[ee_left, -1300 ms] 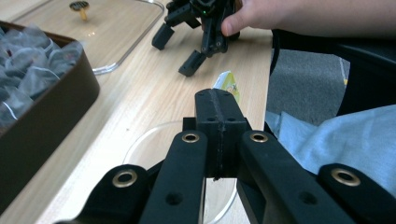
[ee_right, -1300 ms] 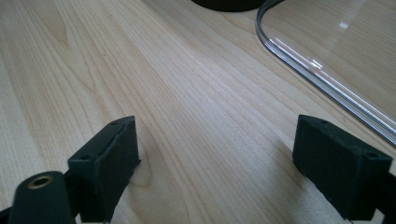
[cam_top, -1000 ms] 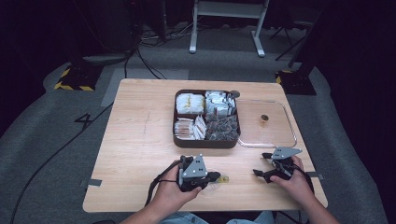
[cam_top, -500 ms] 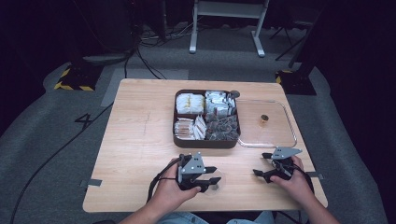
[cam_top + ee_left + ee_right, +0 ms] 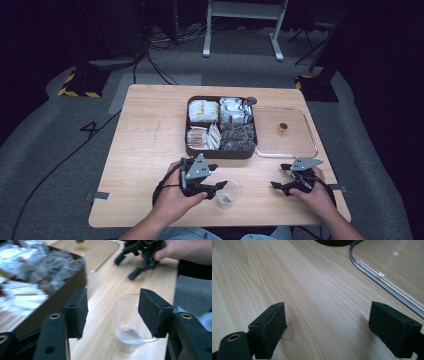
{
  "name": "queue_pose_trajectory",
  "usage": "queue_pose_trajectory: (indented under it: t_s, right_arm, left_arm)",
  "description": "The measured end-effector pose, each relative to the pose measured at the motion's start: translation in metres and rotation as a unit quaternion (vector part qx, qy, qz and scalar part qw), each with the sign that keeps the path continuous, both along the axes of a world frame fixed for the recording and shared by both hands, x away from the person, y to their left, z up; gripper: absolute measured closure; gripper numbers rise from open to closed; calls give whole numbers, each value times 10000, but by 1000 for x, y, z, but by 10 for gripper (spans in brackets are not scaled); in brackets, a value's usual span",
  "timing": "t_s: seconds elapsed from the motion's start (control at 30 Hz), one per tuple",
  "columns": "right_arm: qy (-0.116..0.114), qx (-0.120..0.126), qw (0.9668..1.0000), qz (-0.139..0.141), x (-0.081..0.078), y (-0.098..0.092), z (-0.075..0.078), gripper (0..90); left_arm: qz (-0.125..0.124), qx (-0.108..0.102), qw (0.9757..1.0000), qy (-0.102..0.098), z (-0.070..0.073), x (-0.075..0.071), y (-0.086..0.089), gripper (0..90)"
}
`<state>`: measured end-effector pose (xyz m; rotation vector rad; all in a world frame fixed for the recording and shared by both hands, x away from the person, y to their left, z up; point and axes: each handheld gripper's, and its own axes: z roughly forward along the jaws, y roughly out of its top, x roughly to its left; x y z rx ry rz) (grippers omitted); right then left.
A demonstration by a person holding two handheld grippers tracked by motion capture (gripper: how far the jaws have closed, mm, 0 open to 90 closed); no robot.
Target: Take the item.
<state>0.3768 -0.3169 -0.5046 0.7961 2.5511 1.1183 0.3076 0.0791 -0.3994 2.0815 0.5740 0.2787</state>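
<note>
One cup [image 5: 228, 194] now stands freed on the surface [image 5: 150, 150], the left gripper [image 5: 216, 177] having just spread its jaws off it, the right gripper [image 5: 281, 176] idle and agape at its 3 o'clock, the box [image 5: 221, 151] at 12 unpicked.

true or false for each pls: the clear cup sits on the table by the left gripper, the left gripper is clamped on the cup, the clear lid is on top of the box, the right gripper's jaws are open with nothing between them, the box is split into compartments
1. The clear cup sits on the table by the left gripper. True.
2. The left gripper is clamped on the cup. False: its jaws have just been opening, and in the left gripper view the pads stand apart from the cup, which sits beyond them.
3. The clear lid is on top of the box. False: it lies flat on the table beside the box.
4. The right gripper has open jaws with nothing between them. True.
5. The box is split into compartments. True: four, all filled with packets.
</note>
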Motion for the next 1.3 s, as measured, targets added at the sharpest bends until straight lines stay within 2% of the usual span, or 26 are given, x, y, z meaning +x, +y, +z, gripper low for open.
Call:
queue_pose_trajectory:
  t_s: [0.03,0.07,0.1,0.2,0.3,0.33,0.4,0.43,0.5,0.73,0.77,0.8,0.87,0.9,0.97,1.0,1.03,1.07,1.1,1.2,1.3]
  right_arm:
    - [1,1,10000,-5,0,0,0,147]
    - [1,1,10000,-5,0,0,0,147]
    - [0,1,10000,-6,0,0,0,147]
    - [1,0,10000,-6,0,0,0,147]
    - [2,0,10000,-6,0,0,0,147]
    - [1,0,10000,-6,0,0,0,147]
    - [2,0,10000,-6,0,0,0,147]
    - [3,0,10000,-6,0,0,0,147]
    - [3,2,10000,-6,0,0,0,147]
    - [4,2,10000,-7,0,0,0,147]
    - [3,1,10000,-6,0,0,0,147]
    - [3,1,10000,-6,0,0,0,147]
    - [3,0,10000,-6,0,0,0,147]
    - [3,1,10000,-6,0,0,0,147]
    - [4,1,10000,-6,0,0,0,147]
    - [4,1,10000,-6,0,0,0,147]
    - [2,1,10000,-5,0,0,0,147]
    - [3,1,10000,-6,0,0,0,147]
    - [2,1,10000,-5,0,0,0,147]
    - [3,1,10000,-6,0,0,0,147]
    - [3,1,10000,-5,0,0,0,147]
  left_arm:
    - [199,81,9998,-19,3,2,8,393]
    - [199,81,9998,-19,3,2,8,385]
    - [394,174,9991,-31,6,3,16,374]
    - [511,186,9985,14,7,5,25,357]
    - [766,262,9967,43,6,9,45,339]
    - [766,262,9967,43,6,9,45,334]
    - [918,365,9951,64,5,11,57,318]
    - [918,365,9951,64,5,11,57,316]
    - [1032,453,9936,84,3,13,69,303]
    - [1052,553,9928,136,-3,14,89,281]
    - [1123,617,9915,211,-7,14,96,281]
    - [1123,617,9915,211,-7,14,96,281]
    - [1288,694,9888,301,-15,14,110,280]
    - [1288,694,9888,301,-15,14,110,281]
    - [1415,726,9865,395,-23,14,122,281]
    - [1415,726,9865,395,-23,14,122,280]
    - [1540,759,9840,472,-29,14,129,280]
    - [1575,821,9829,480,-31,14,132,278]
    - [1575,821,9829,480,-31,14,132,276]
    - [1773,1015,9771,587,-41,14,142,276]
    - [1862,1066,9745,663,-47,15,148,275]
